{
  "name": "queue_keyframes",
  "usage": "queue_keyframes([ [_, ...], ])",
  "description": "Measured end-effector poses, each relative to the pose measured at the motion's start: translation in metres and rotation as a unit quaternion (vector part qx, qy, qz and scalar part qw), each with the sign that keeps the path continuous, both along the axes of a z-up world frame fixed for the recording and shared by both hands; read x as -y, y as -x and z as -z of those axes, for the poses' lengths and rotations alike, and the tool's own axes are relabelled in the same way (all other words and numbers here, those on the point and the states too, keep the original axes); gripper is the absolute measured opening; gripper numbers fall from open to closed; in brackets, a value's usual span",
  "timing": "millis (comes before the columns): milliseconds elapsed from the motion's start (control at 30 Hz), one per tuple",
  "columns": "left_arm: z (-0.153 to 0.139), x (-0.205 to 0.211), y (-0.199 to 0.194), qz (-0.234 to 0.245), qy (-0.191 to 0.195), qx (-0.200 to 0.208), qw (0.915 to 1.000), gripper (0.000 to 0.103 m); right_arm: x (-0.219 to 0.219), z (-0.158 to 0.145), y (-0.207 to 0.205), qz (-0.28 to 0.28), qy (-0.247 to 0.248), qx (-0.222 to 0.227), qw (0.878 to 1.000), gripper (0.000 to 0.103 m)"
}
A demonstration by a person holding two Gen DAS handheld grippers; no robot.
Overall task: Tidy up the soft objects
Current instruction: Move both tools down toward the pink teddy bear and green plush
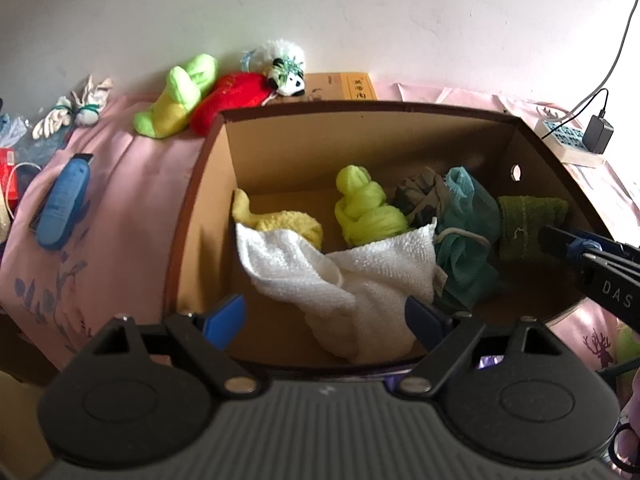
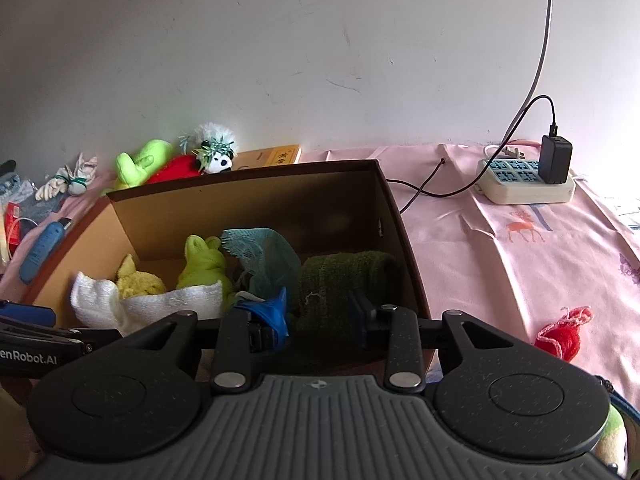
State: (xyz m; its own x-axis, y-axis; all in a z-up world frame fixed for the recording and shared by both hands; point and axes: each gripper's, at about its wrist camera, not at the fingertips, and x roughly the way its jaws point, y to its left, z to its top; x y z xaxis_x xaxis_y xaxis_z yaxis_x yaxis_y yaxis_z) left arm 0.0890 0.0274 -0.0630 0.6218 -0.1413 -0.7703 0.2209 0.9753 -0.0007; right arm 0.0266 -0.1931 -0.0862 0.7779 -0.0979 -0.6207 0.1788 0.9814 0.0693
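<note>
Dark green towel (image 2: 340,280) sits clamped between the right gripper's (image 2: 320,316) jaws; left gripper (image 1: 324,316) gapes wide.

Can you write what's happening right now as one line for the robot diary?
stage: filling brown cardboard box | right gripper: jaws around dark green towel in box | left gripper: open above white terry towel

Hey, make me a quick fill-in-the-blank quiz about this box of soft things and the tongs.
1. The right tongs grip a dark ___ towel inside the cardboard box.
2. The left tongs are ___, holding nothing.
3. The black charger is plugged into the ___ strip.
4. The plush behind the box, next to the red plush, is a ___.
Missing words: green; open; power; panda.
</note>
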Motion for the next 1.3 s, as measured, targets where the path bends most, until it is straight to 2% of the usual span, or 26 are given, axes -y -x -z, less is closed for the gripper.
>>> queue_keyframes([
  [200,-0.019,-0.020,0.020,-0.013,0.003,0.032,0.9994,0.090,-0.002,-0.013,0.015,-0.002,-0.003,0.018,1.000,0.016],
  [400,-0.025,-0.039,0.043,-0.025,-0.010,0.049,0.9984,0.093,-0.004,-0.021,0.031,-0.007,-0.020,0.021,1.000,0.017],
  [533,-0.018,-0.053,0.057,-0.033,-0.007,0.037,0.9987,0.093,-0.006,-0.026,0.042,-0.013,-0.048,0.019,0.999,0.017],
  [700,-0.002,-0.070,0.072,-0.040,0.009,0.017,0.9990,0.093,-0.011,-0.026,0.058,-0.019,-0.059,0.019,0.998,0.017],
  [867,0.018,-0.079,0.079,-0.015,0.054,-0.019,0.9983,0.093,-0.016,-0.023,0.071,-0.030,-0.068,0.019,0.997,0.017],
  [1033,0.043,-0.078,0.081,0.003,0.062,-0.043,0.9971,0.093,-0.019,-0.019,0.080,-0.037,-0.076,0.015,0.996,0.017],
  [1167,0.064,-0.081,0.077,-0.005,0.067,-0.068,0.9955,0.093,-0.021,-0.019,0.086,-0.042,-0.074,0.014,0.996,0.017],
  [1300,0.073,-0.092,0.072,-0.014,0.099,-0.081,0.9917,0.094,-0.020,-0.020,0.093,-0.046,-0.069,0.014,0.996,0.017],
])
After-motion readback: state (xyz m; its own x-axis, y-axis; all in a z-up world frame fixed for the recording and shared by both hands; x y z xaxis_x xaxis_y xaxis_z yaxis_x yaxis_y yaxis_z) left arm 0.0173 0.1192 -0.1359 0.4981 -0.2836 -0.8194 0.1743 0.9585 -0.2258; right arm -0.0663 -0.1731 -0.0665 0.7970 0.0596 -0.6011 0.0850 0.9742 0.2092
